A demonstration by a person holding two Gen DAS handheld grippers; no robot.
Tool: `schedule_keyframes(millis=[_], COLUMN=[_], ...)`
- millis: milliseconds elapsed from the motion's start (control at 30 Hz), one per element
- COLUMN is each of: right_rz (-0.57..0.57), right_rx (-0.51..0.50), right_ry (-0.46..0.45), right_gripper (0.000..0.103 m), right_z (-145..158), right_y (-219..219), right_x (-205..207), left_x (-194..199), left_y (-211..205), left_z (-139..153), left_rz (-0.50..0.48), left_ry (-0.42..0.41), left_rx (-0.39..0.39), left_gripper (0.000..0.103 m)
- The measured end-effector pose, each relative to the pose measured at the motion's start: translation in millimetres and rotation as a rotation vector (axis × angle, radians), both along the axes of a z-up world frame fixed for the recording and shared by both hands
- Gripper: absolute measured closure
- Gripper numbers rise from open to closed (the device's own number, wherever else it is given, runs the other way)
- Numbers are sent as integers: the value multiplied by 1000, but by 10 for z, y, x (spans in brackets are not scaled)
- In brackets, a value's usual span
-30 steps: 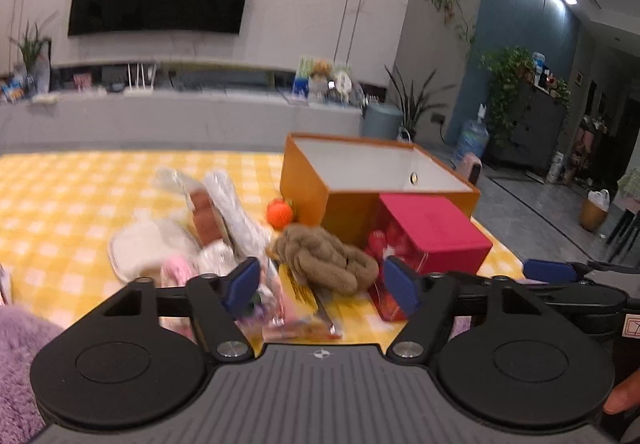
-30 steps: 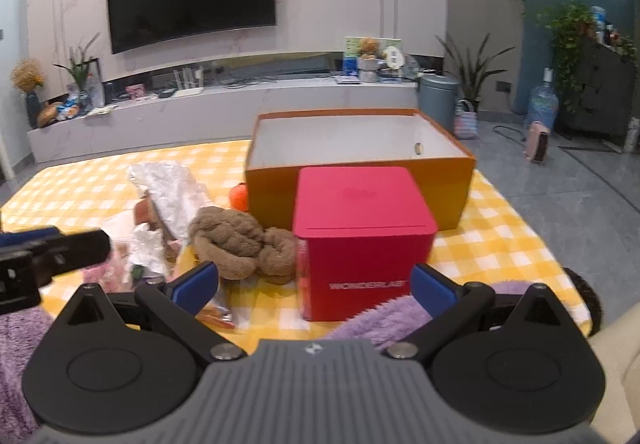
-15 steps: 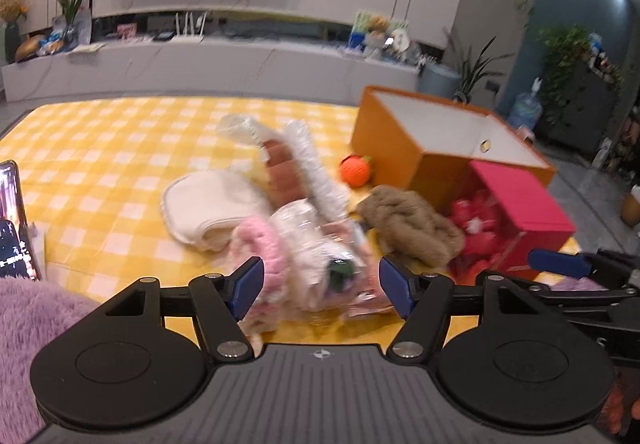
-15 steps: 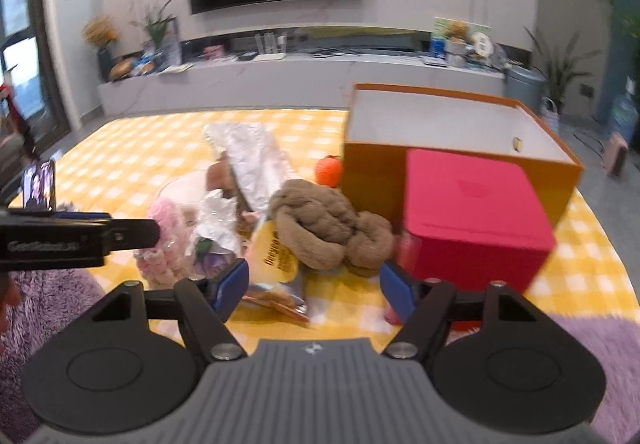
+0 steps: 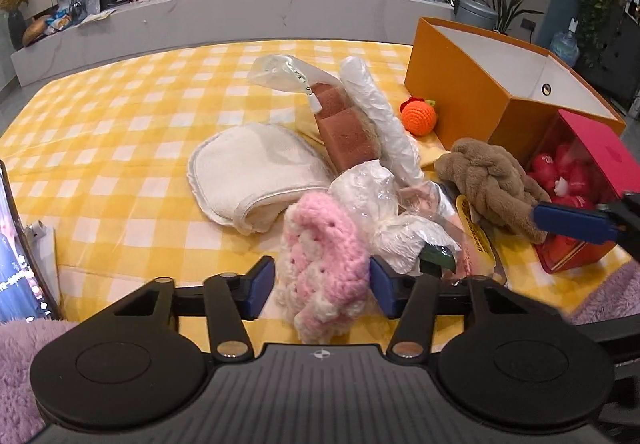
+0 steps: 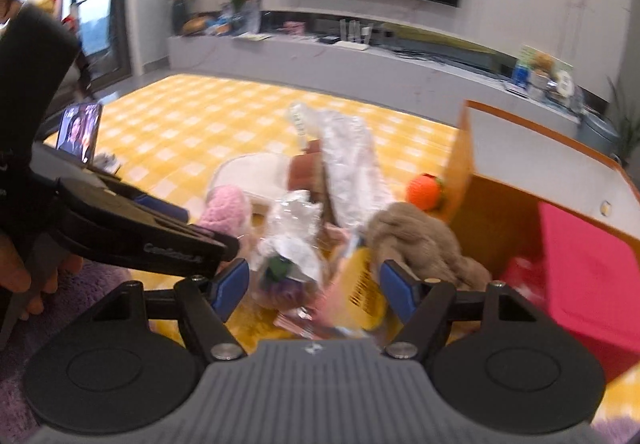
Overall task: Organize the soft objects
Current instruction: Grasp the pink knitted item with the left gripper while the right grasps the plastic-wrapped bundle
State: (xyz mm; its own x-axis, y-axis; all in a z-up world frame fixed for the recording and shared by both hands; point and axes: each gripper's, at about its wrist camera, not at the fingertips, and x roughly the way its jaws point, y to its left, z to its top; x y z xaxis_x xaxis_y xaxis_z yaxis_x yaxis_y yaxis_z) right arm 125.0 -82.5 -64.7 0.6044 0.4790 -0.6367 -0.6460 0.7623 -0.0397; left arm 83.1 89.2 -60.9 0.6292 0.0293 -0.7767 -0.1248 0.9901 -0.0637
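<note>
Lettering [image 6: 173, 248] on hand-held gripper, seemingly "GenRobot.AI"

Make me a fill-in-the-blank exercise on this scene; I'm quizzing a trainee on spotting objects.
1. The pink crocheted piece lies between the fingers of the ____ hand-held gripper.
2. The small ball beside the orange box is ____ in colour.
3. The cloth under everything has a yellow and white ____ pattern.
4. The brown braided plush lies against the ____ box.

Missing words: left; orange; checked; red
</note>
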Motion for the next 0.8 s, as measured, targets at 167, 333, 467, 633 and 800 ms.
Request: schedule_keyframes(millis=[167, 333, 467, 633, 800], right_rz=[53, 60, 84, 87, 87], right_rx=[-22, -30, -15, 29, 66], right_ry=[-10, 19, 69, 103, 94], right_gripper=[35, 49, 49, 63, 66], right_z=[-120, -291, -446, -470, -350], right_y=[217, 335, 404, 368, 261], right_x=[160, 319, 380, 360, 265], left_x=[9, 47, 64, 61, -4], left_y=[133, 133, 102, 74, 83], left_z=[-22, -53, -78, -85, -33], left_rz=[48, 49, 35, 28, 32], left_ry=[-15, 3, 11, 5, -40], left_rx=[-58, -59, -53, -36, -41], left_gripper=[66, 66, 62, 65, 73])
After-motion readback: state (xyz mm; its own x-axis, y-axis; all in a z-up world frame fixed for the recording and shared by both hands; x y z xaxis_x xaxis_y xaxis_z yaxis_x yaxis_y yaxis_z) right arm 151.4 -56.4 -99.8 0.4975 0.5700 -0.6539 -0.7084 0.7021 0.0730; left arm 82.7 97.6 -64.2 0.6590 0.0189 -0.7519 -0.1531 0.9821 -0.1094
